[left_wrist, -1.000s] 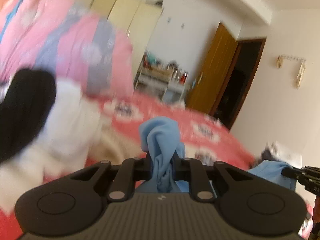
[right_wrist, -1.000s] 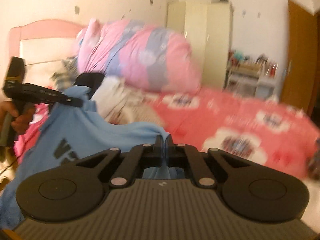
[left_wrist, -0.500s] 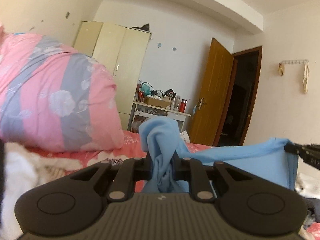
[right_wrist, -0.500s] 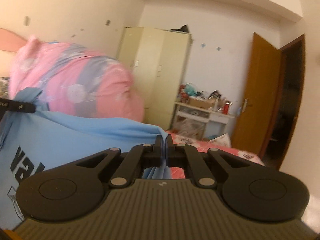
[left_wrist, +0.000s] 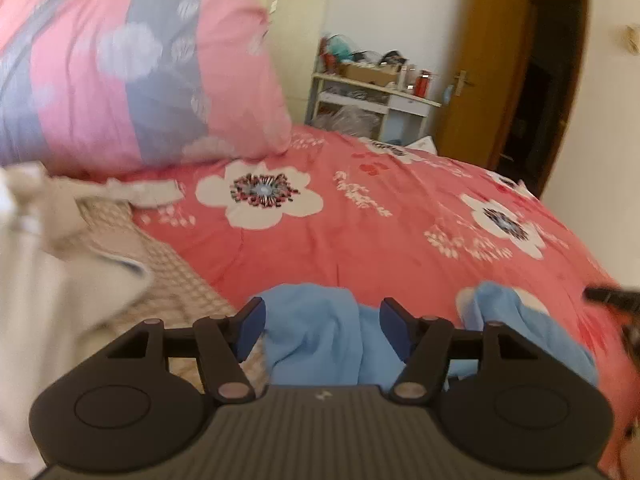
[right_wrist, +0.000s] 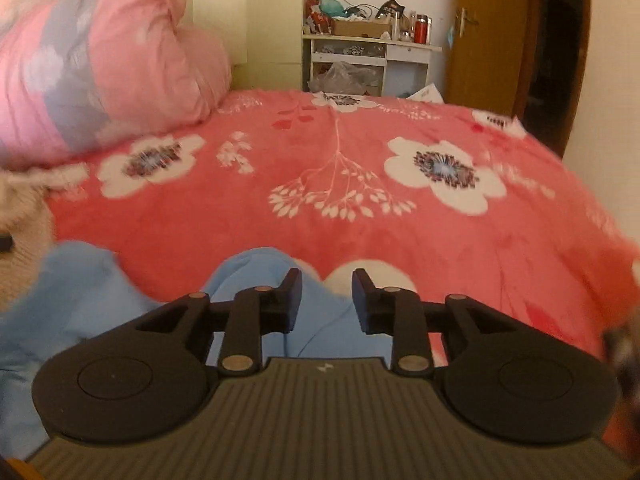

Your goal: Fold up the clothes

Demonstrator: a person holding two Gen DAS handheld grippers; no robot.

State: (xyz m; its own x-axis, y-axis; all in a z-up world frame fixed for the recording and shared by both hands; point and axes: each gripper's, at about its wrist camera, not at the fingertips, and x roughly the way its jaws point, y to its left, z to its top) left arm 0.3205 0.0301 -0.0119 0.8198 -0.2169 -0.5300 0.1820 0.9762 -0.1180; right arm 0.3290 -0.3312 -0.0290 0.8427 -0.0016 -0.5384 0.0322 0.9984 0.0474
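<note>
A light blue T-shirt (left_wrist: 320, 336) lies bunched on the red flowered bedspread (left_wrist: 360, 216) at the bed's near edge. My left gripper (left_wrist: 322, 322) has its jaws opening, and blue cloth lies loose between them without being pressed. In the right wrist view the same light blue T-shirt (right_wrist: 80, 300) spreads to the left and under my right gripper (right_wrist: 326, 296). Its jaws are opening too, with a fold of the shirt below the gap. The right gripper's tip (left_wrist: 608, 296) shows at the right edge of the left wrist view.
A rolled pink and grey quilt (left_wrist: 132, 68) sits at the left on the bed. White and beige clothes (left_wrist: 60, 248) are piled beside it. A cluttered white shelf (right_wrist: 372, 48), a cream wardrobe (right_wrist: 272, 16) and a brown door (right_wrist: 492, 32) stand beyond the bed.
Both grippers came down toward the bed with the blue shirt stretched between them, then let go. The shirt now rests on the bedspread and both sets of jaws stand apart.
</note>
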